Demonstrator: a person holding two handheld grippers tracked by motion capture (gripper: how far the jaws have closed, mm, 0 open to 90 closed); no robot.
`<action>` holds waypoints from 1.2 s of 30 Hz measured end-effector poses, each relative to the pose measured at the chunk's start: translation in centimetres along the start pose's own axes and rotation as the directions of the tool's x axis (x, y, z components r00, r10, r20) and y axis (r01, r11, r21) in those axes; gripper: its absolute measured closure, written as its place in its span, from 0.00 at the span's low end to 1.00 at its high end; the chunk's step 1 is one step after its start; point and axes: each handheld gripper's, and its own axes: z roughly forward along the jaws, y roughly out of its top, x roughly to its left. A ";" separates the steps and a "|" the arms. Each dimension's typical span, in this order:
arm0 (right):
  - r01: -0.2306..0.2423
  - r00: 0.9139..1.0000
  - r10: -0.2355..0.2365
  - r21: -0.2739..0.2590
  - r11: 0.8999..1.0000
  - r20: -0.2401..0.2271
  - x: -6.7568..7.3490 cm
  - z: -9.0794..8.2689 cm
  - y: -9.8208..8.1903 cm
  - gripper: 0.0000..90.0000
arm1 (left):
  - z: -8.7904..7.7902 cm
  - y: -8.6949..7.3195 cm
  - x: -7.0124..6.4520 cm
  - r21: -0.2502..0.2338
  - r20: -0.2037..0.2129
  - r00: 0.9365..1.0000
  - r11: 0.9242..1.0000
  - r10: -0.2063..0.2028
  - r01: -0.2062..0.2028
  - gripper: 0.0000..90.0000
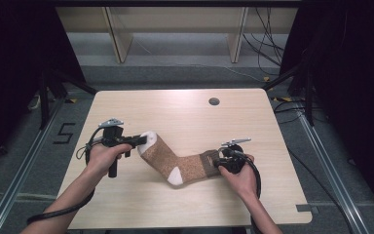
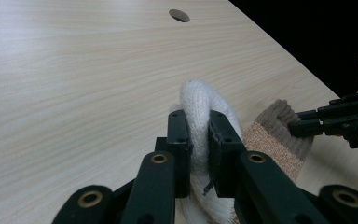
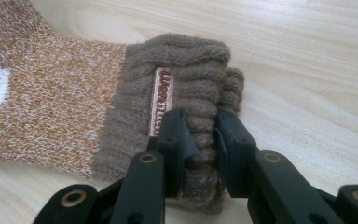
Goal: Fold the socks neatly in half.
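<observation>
With our left claw (image 1: pixel 143 139) pinching the white toe and right claw (image 1: pixel 219 162) pinching the brown ribbed cuff, we should lift the speckled orange-brown knitted sock (image 1: pixel 168 159) evenly off the pale wooden tabletop (image 1: pixel 185 114)

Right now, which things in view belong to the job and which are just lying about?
In the job:
sock
left tongs, shut on the sock's white toe
right tongs, shut on its brown cuff

Lying about:
table
cables on the floor
</observation>
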 end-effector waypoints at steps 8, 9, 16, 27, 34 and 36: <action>-0.003 1.000 0.003 0.001 1.000 -0.006 0.5 0.2 0.2 0.83 | -0.1 0.7 -0.4 -0.002 0.002 1.000 1.000 0.019 -0.019 0.89; 0.004 1.000 -0.004 -0.004 1.000 0.000 0.5 0.3 0.2 0.83 | -0.2 0.8 -0.5 0.001 0.009 1.000 1.000 0.018 -0.018 0.89; 0.002 1.000 -0.002 0.000 1.000 -0.013 0.8 0.5 0.5 0.83 | -0.2 1.2 -0.8 -0.005 0.010 1.000 1.000 0.019 -0.019 0.89; -0.003 1.000 0.004 0.005 1.000 -0.020 1.3 0.8 0.7 0.83 | -0.2 1.7 -1.6 -0.021 0.024 0.999 1.000 0.022 -0.022 0.89; 0.005 1.000 -0.006 -0.004 1.000 -0.023 1.8 1.1 0.9 0.83 | -0.1 2.2 -2.2 -0.034 0.026 0.999 0.999 0.026 -0.025 0.89; 0.016 0.999 -0.016 -0.001 1.000 -0.027 1.9 1.2 1.0 0.83 | -0.1 2.4 -2.3 -0.030 0.025 0.999 0.999 0.030 -0.030 0.89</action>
